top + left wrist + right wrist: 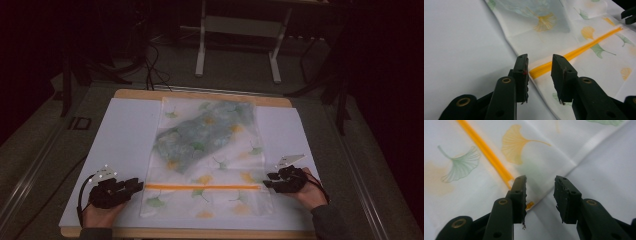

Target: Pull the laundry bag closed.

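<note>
A translucent white bag (207,155) printed with green and orange ginkgo leaves lies flat on the white board (127,130). An orange zip strip (202,187) runs across its near part. A darker grey-green item shows through the bag's upper half. My left gripper (136,184) stands open at the strip's left end (541,70), its jaws on either side of the bag's edge. My right gripper (267,180) stands open at the strip's right end (509,180), over the bag's right edge. Nothing is held in either one.
The white board rests on a wooden table (200,95). A white metal stand (240,30) is on the floor beyond it, with dark cables (150,60) to the left. White board surface lies bare on both sides of the bag.
</note>
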Tool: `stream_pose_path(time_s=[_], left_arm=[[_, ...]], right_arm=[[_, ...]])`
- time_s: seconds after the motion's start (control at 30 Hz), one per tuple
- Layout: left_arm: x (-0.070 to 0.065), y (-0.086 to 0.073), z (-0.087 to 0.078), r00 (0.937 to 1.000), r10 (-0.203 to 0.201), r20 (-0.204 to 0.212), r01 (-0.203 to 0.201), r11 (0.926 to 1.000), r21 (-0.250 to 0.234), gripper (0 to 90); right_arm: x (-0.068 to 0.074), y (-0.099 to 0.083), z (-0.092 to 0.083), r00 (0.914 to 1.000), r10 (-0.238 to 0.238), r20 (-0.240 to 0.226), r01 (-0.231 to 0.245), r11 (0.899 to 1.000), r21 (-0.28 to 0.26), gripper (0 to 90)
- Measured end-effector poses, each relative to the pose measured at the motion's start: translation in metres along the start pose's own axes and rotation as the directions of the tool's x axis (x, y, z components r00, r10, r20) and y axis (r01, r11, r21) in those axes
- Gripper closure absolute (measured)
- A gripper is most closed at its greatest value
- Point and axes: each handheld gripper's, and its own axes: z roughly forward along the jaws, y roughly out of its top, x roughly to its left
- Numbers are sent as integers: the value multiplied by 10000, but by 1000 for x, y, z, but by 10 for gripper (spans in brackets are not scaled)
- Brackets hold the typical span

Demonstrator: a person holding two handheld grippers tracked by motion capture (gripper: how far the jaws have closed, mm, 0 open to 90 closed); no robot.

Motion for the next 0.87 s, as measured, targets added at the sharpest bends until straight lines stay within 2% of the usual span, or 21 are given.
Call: stream_pose_path(time_s=[0.1,0.13,0.17,0.2,0.23,0.27,0.3,0.33,0.37,0.4,0.43,0.53,0.57,0.6,0.67,0.7,0.73,0.77,0.8,0.83,0.87], left_arm=[[1,-1,-1,9995,-72,-301,72,10000,-10,659],[1,-1,-1,9976,-71,-683,71,10000,-9,652],[1,-1,-1,9976,-71,-683,71,10000,-9,648],[2,-1,-1,9964,-62,-850,64,10000,17,648],[2,-2,-1,9951,-103,-987,104,9999,9,648],[3,-2,-2,9935,-116,-1129,118,9999,6,641],[4,-2,-2,9917,-130,-1281,134,9999,26,641],[4,-3,-2,9902,-177,-1386,183,9998,30,638],[5,-3,-1,9882,-221,-1518,225,9997,12,630],[6,-3,-1,9863,-253,-1630,261,9997,26,630],[6,-4,-1,9850,-277,-1705,283,9996,11,629],[8,-4,-1,9803,-389,-1934,392,9992,-20,618],[9,-4,-1,9793,-408,-1981,416,9991,-1,612],[9,-5,0,9775,-434,-2065,441,9990,-10,608],[10,-5,0,9755,-436,-2156,463,9989,74,608],[11,-4,1,9727,-384,-2289,422,9990,119,608],[11,-4,1,9727,-384,-2289,422,9990,119,606],[11,-4,1,9704,-363,-2386,405,9991,128,606],[12,-4,1,9687,-368,-2454,408,9991,113,600],[13,-4,1,9592,-403,-2800,445,9990,86,589],[13,-4,1,9592,-403,-2800,445,9990,86,568]], right_arm=[[-2,-5,-1,9983,540,225,-530,9976,-456,612],[-4,-8,-1,9947,956,379,-921,9920,-858,607],[-4,-8,-1,9947,956,379,-921,9920,-858,607],[-4,-10,-1,9926,1114,476,-1063,9894,-985,607],[-4,-12,0,9898,1280,624,-1208,9868,-1083,604],[-5,-16,0,9834,1601,853,-1485,9805,-1285,604],[-5,-16,0,9834,1601,853,-1485,9805,-1285,604],[-5,-18,0,9799,1772,916,-1632,9762,-1429,602],[-4,-22,1,9727,1999,1182,-1794,9700,-1641,596],[-4,-22,1,9727,1999,1182,-1794,9700,-1641,596],[-4,-26,1,9663,2166,1389,-1904,9650,-1801,589],[-4,-31,2,9640,2280,1372,-1999,9607,-1924,580],[-4,-34,2,9625,2338,1378,-2037,9579,-2022,576],[-4,-38,3,9569,2527,1429,-2190,9515,-2163,573],[-5,-40,4,9556,2549,1475,-2199,9507,-2185,573],[-7,-43,3,9500,2713,1547,-2312,9440,-2356,573],[-7,-43,3,9500,2713,1547,-2312,9440,-2356,573],[-8,-44,2,9452,2863,1568,-2433,9382,-2462,574],[-9,-46,1,9350,3139,1649,-2639,9267,-2676,573],[-9,-46,1,9309,3217,1733,-2680,9235,-2745,569],[-9,-46,1,9309,3217,1733,-2680,9235,-2745,569]])
